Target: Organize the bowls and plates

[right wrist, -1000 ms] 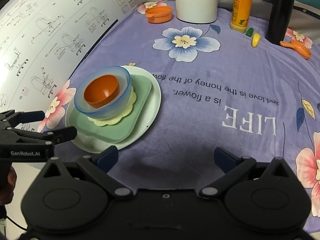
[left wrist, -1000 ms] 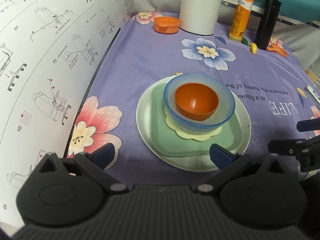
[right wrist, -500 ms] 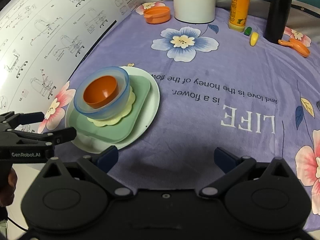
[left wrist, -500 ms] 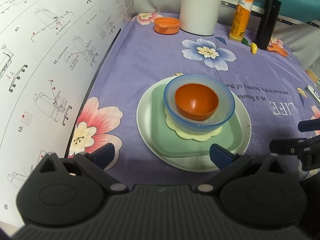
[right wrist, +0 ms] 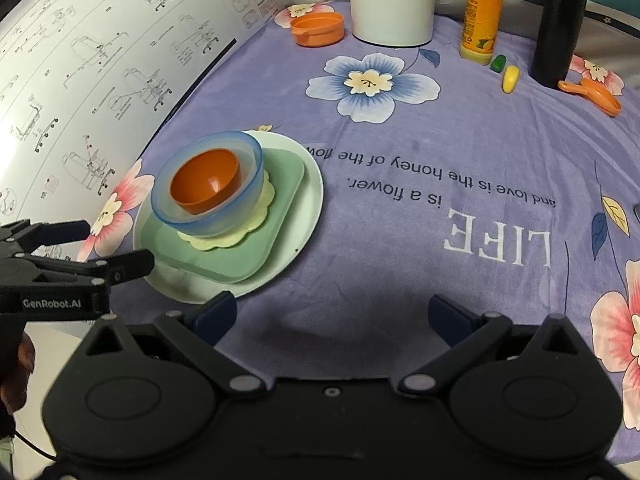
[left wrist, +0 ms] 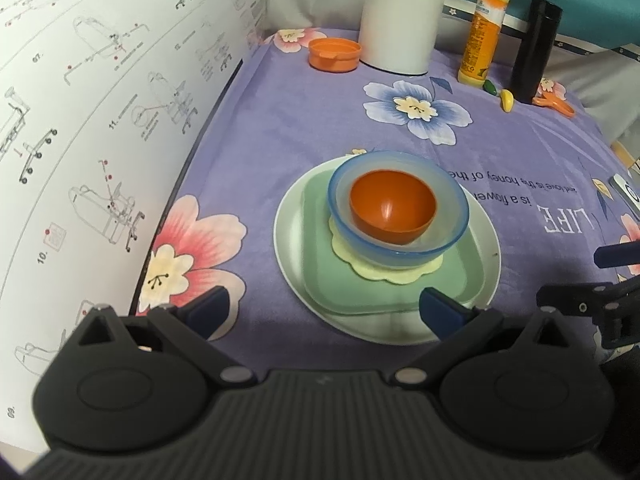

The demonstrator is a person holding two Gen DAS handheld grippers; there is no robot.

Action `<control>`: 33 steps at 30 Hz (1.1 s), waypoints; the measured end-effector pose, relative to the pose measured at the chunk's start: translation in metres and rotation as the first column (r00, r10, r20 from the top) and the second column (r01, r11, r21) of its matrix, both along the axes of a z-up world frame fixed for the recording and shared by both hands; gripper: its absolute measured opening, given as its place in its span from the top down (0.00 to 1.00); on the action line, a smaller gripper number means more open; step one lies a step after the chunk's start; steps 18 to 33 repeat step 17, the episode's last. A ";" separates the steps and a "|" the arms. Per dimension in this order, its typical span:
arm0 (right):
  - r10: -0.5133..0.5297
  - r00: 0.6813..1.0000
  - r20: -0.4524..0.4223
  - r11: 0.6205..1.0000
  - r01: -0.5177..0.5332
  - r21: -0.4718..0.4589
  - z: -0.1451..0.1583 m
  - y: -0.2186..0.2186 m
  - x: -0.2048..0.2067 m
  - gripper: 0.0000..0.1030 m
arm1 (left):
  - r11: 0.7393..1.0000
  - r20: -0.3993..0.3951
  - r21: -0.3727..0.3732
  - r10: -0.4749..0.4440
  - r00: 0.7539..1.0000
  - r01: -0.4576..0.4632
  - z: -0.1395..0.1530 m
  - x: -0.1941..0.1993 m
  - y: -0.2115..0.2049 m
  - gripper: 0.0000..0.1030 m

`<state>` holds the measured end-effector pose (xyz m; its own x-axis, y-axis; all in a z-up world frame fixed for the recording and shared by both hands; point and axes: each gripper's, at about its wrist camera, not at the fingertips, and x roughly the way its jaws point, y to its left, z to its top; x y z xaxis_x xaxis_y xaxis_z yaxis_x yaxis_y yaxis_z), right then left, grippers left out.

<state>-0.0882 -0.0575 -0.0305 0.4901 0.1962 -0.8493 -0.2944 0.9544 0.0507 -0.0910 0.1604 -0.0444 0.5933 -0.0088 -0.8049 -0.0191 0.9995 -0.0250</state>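
A stack stands on the purple flowered cloth: a round white plate (left wrist: 288,256) (right wrist: 308,216), a square green plate (left wrist: 320,272) (right wrist: 280,184), a pale yellow scalloped dish (left wrist: 384,276) (right wrist: 208,242), a blue translucent bowl (left wrist: 456,216) (right wrist: 248,184), and an orange bowl (left wrist: 392,208) (right wrist: 204,184) inside it. My left gripper (left wrist: 324,308) is open and empty, just short of the stack's near edge; it also shows in the right wrist view (right wrist: 116,248). My right gripper (right wrist: 332,312) is open and empty over bare cloth to the right of the stack; it also shows in the left wrist view (left wrist: 576,276).
A large white instruction sheet (left wrist: 100,120) rises along the left. At the back stand a small orange dish (left wrist: 334,54), a white jug (left wrist: 400,16), a yellow bottle (left wrist: 482,32), a black flask (left wrist: 534,52) and an orange scoop (right wrist: 592,94).
The right wrist view has shifted slightly, so the stack sits a little further left in it. The stack and the left gripper have not moved.
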 end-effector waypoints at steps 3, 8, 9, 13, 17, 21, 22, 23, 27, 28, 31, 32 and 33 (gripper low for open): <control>0.004 1.000 -0.001 1.000 -0.004 -0.002 0.000 0.001 -0.001 0.00 | 1.000 0.000 -0.001 -0.006 1.000 0.006 0.001 0.000 -0.001 0.00; 0.010 1.000 0.000 1.000 -0.010 -0.008 0.001 0.000 -0.002 0.00 | 1.000 -0.009 0.008 -0.008 1.000 0.008 0.001 0.001 -0.001 0.00; 0.013 1.000 0.001 1.000 -0.013 -0.010 0.001 0.000 -0.002 0.00 | 1.000 -0.010 0.012 -0.009 1.000 0.009 0.001 0.001 -0.001 0.00; 0.019 1.000 0.004 1.000 -0.019 -0.011 0.002 0.000 -0.002 0.00 | 1.000 -0.007 0.023 -0.019 1.000 0.019 0.003 0.001 -0.002 0.00; 0.019 1.000 0.006 1.000 -0.019 -0.007 0.003 -0.002 -0.001 0.00 | 0.999 -0.008 0.027 -0.032 0.999 0.032 0.005 0.001 -0.003 0.00; 0.019 1.000 0.006 1.000 -0.019 -0.007 0.003 -0.002 -0.001 0.00 | 0.999 -0.008 0.027 -0.032 0.999 0.032 0.005 0.001 -0.003 0.00; 0.019 1.000 0.006 1.000 -0.019 -0.007 0.003 -0.002 -0.001 0.00 | 0.999 -0.008 0.027 -0.032 0.999 0.032 0.005 0.001 -0.003 0.00; 0.019 1.000 0.006 1.000 -0.019 -0.007 0.003 -0.002 -0.001 0.00 | 0.999 -0.008 0.027 -0.032 0.999 0.032 0.005 0.001 -0.003 0.00; 0.019 1.000 0.006 1.000 -0.019 -0.007 0.003 -0.002 -0.001 0.00 | 0.999 -0.008 0.027 -0.032 0.999 0.032 0.005 0.001 -0.003 0.00; 0.019 1.000 0.006 1.000 -0.019 -0.007 0.003 -0.002 -0.001 0.00 | 0.999 -0.008 0.027 -0.032 0.999 0.032 0.005 0.001 -0.003 0.00; 0.019 1.000 0.006 1.000 -0.019 -0.007 0.003 -0.002 -0.001 0.00 | 0.999 -0.008 0.027 -0.032 0.999 0.032 0.005 0.001 -0.003 0.00; 0.019 1.000 0.006 1.000 -0.019 -0.007 0.003 -0.002 -0.001 0.00 | 0.999 -0.008 0.027 -0.032 0.999 0.032 0.005 0.001 -0.003 0.00; 0.019 1.000 0.006 1.000 -0.019 -0.007 0.003 -0.002 -0.001 0.00 | 0.999 -0.008 0.027 -0.032 0.999 0.032 0.005 0.001 -0.003 0.00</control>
